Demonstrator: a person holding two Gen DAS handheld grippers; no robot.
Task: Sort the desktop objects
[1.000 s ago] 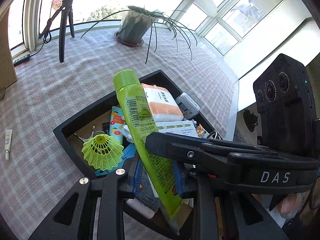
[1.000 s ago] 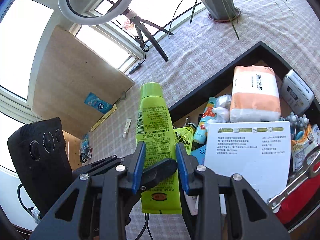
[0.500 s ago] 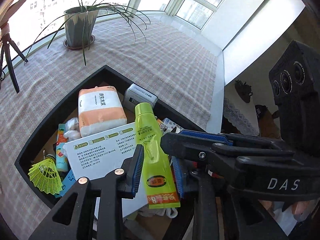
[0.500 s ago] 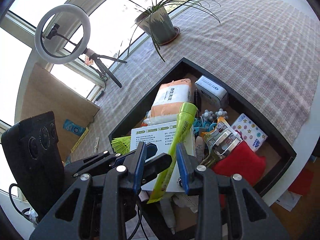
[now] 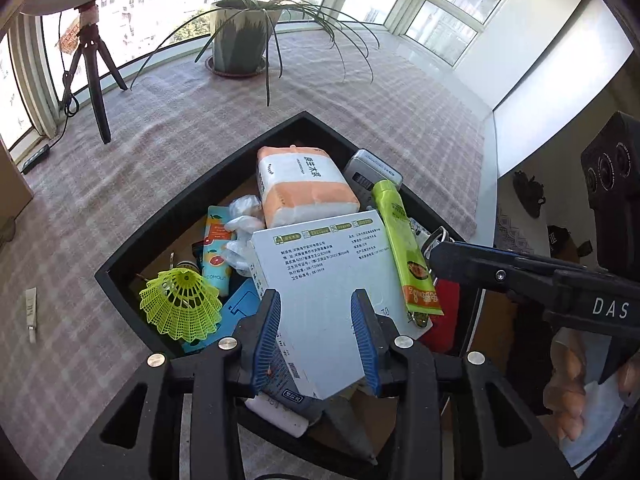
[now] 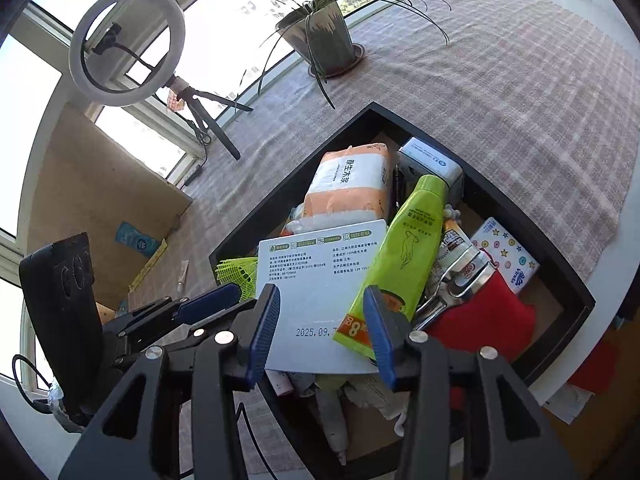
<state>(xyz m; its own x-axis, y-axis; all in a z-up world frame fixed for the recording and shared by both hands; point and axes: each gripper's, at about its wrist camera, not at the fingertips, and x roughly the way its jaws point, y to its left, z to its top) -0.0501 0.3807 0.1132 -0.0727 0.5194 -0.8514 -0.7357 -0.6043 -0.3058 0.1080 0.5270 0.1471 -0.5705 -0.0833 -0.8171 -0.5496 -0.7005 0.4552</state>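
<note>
A lime-green tube (image 6: 408, 248) lies slanted in the black tray (image 6: 280, 196), resting on a white printed box (image 6: 316, 280). My right gripper (image 6: 322, 330) hovers over the box with its jaws opening. The tube's crimped end sits by the right pad and nothing presses on it. In the left wrist view the same tube (image 5: 402, 244) lies along the right side of the box (image 5: 320, 272). My left gripper (image 5: 316, 320) stands above the box's near corner, its jaws opening with nothing gripped. The right gripper's fingers (image 5: 472, 264) reach in from the right.
The tray (image 5: 160, 228) also holds an orange tissue pack (image 5: 304, 188), a yellow shuttlecock (image 5: 180, 304), a red pouch (image 6: 480, 316) and several small items. A small tube (image 5: 31, 312) lies on the checked cloth. A potted plant (image 5: 238, 44) and a ring light tripod (image 5: 94, 76) stand behind.
The green tube was held upright in my right gripper beside the tray. It was carried over the tray and let go, and it now lies on the white box. Both jaws have widened.
</note>
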